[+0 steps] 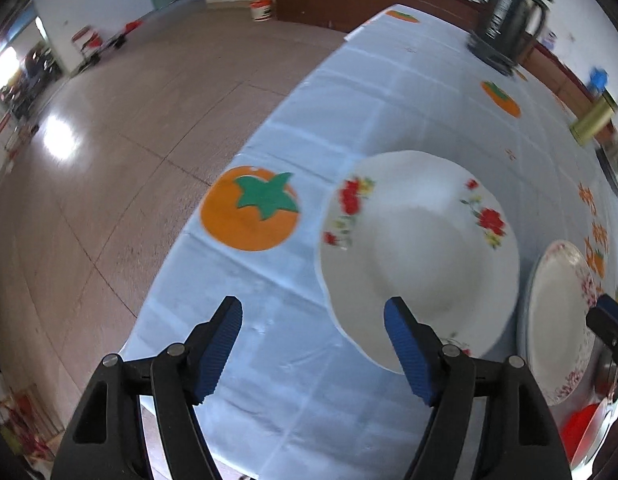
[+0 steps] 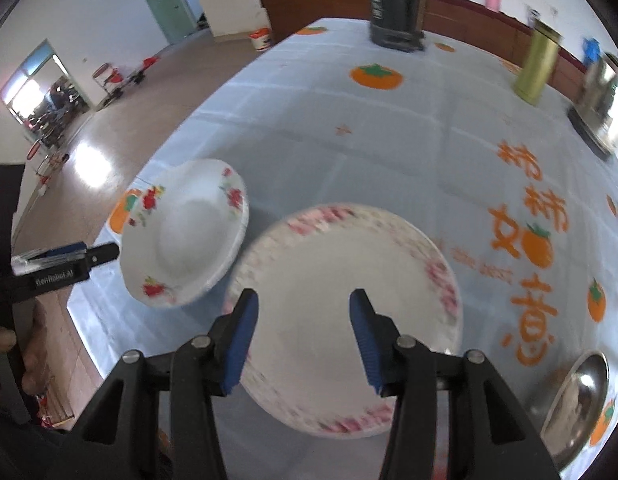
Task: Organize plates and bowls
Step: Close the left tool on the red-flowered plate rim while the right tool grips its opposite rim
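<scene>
On the light blue table point(image 1: 309, 380), left wrist view: left tongs point(image 1: 313, 354) gape wide and empty beside a white red-flowered deep plate point(image 1: 425, 248). Right wrist view: right tongs point(image 2: 303, 344) stand apart, empty, above a white pink-rimmed flat plate point(image 2: 333, 280) overlapping the deep plate's edge.

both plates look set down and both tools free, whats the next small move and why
Probably bring the left tool over the near rim of the red-flower plate and close on it, to stack it on the pink-rimmed plate. Both tools, left and right tool, stand open with nothing between the pads, and the two plates sit side by side on the tablecloth, unstacked.
</scene>
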The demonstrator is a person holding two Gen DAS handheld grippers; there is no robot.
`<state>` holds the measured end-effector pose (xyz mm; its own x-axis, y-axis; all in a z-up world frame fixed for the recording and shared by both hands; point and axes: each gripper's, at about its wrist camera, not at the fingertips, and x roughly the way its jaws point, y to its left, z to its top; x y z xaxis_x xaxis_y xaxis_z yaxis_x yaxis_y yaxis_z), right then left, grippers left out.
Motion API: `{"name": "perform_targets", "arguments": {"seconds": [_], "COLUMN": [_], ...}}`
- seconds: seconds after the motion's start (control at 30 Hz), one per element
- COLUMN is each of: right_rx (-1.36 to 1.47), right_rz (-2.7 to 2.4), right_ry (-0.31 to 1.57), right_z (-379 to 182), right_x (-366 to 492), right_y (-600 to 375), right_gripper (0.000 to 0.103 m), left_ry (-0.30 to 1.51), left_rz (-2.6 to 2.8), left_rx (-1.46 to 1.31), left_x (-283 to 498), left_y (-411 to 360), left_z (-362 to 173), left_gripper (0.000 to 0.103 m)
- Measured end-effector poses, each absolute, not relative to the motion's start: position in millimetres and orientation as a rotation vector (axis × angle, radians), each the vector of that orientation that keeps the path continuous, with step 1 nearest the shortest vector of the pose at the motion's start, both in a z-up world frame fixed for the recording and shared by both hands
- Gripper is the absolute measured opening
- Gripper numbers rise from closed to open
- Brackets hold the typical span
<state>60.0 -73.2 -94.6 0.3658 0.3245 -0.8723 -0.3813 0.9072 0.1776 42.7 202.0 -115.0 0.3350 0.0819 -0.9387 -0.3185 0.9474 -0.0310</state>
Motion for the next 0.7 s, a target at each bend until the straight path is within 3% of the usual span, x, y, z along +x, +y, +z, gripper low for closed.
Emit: {"name": "perform_targets", "arguments": {"seconds": [0.37, 0.5, 0.7], "right_rx": [-0.134, -0.165, -0.198], "right_rz": [0.515, 0.521, 0.502], "right_ry": [1.126, 1.156, 1.188], "right_z": [-105, -118, -131], "right_x": [113, 122, 132], "right_y": [3, 18, 25], "right_gripper": [0.027, 0.023, 0.017], "left_ry": [1.217, 1.244, 1.266], "left_rz": [0.188, 0.148, 0.131], "left_rx": [-0.222, -0.188, -0.173], "left_x": [54, 63, 71], "left_y": [214, 209, 209], "left_z": [-125, -135, -145], "left_gripper": [0.075, 0.055, 0.045]}}
